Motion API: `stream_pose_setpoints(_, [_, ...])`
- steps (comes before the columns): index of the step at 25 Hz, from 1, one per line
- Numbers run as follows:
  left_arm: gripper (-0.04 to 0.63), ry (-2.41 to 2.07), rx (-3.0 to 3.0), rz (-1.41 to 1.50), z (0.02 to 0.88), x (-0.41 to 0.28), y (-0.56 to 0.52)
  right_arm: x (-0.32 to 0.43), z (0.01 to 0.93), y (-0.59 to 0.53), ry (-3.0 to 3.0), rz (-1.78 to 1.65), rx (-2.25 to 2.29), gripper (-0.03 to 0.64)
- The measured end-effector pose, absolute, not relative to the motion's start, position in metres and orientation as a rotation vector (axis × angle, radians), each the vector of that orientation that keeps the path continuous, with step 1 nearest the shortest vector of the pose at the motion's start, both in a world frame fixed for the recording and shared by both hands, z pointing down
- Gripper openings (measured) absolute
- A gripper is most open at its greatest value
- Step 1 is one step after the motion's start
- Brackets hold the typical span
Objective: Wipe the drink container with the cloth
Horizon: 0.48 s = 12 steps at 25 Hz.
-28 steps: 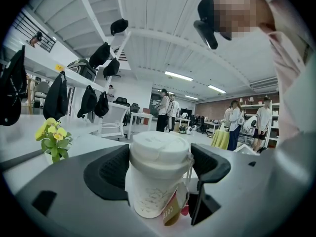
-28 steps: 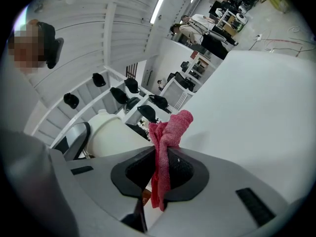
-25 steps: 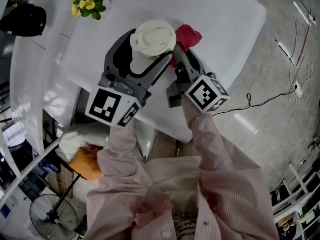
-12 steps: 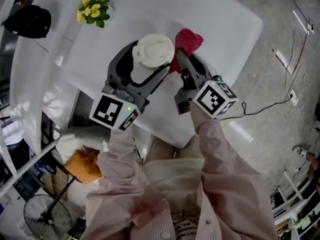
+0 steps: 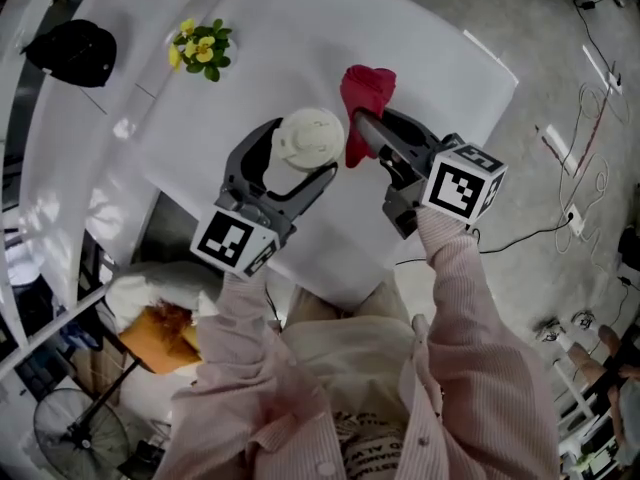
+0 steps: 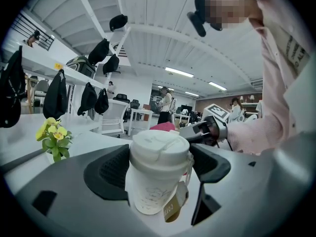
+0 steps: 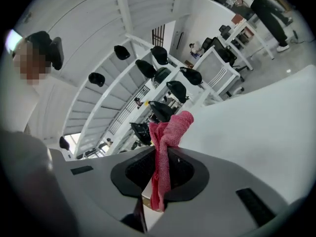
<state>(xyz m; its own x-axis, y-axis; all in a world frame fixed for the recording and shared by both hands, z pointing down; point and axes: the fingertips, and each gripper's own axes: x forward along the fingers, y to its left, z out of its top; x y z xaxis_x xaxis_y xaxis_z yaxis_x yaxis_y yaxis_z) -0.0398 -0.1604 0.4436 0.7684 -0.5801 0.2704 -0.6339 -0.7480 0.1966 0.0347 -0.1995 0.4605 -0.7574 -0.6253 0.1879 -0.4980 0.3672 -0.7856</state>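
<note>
A white lidded drink cup [image 5: 308, 140] [image 6: 159, 174] with a small brown tag hanging from it is held above the white table [image 5: 440, 58]. My left gripper [image 5: 292, 158] [image 6: 160, 169] is shut on the cup, one jaw on each side. Just to its right, my right gripper [image 5: 362, 128] [image 7: 160, 174] is shut on a red cloth [image 5: 364, 98] [image 7: 165, 149], which hangs out past the jaw tips. In the head view the cloth sits beside the cup's right edge; whether they touch I cannot tell.
A small pot of yellow flowers [image 5: 203, 50] [image 6: 53, 139] stands on the table at the far left. A black cap [image 5: 60, 43] lies beyond it. The table's near edge runs under both grippers. Cables [image 5: 585, 128] trail on the floor to the right.
Both grippers have moved down and to the right in the view, still side by side, and the right gripper with the cloth has swung out to the right. The holds are unchanged.
</note>
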Motion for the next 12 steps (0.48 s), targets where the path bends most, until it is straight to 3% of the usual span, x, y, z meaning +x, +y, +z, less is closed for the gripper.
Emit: stream_pose_setpoints(12, [0.376,-0.937,2.667,0.316,0.446,-0.041,-0.161,0.016,0.458,-0.213,2.578,-1.702,-0.689,0.046])
